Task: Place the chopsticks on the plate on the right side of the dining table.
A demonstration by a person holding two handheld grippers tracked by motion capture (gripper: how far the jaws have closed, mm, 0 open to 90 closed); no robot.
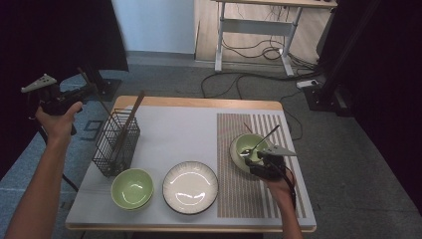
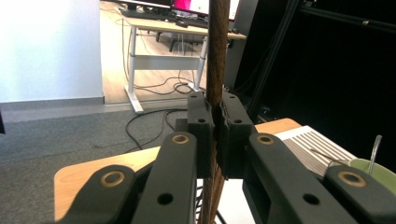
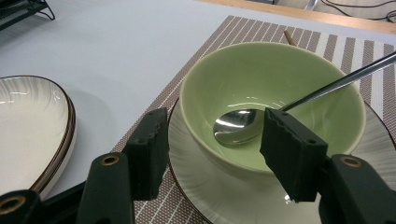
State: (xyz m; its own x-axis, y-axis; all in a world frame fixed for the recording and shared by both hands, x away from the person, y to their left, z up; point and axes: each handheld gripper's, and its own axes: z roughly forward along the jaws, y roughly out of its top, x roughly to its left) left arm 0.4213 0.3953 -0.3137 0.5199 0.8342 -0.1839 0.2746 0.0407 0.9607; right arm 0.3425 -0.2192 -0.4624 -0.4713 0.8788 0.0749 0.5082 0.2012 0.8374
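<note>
My left gripper (image 1: 84, 92) is held up off the table's left edge, beyond the wire basket (image 1: 117, 144). It is shut on a brown chopstick (image 1: 102, 107), whose lower end slants down toward the basket. In the left gripper view the pads (image 2: 201, 123) pinch the chopstick (image 2: 217, 56), which stands upright between them. My right gripper (image 1: 256, 162) hovers low at the near side of a green bowl (image 1: 249, 144) on the striped placemat (image 1: 239, 194). Its jaws are open, and the bowl (image 3: 280, 70) with a metal spoon (image 3: 236, 126) lies just beyond them on a white plate (image 3: 224, 191).
Another brown stick (image 1: 130, 119) stands in the black wire basket. A second green bowl (image 1: 132, 188) and a white plate (image 1: 190, 186) sit near the front edge. A thin stick (image 1: 247, 127) lies on the placemat behind the bowl. Cables and a desk are on the floor beyond.
</note>
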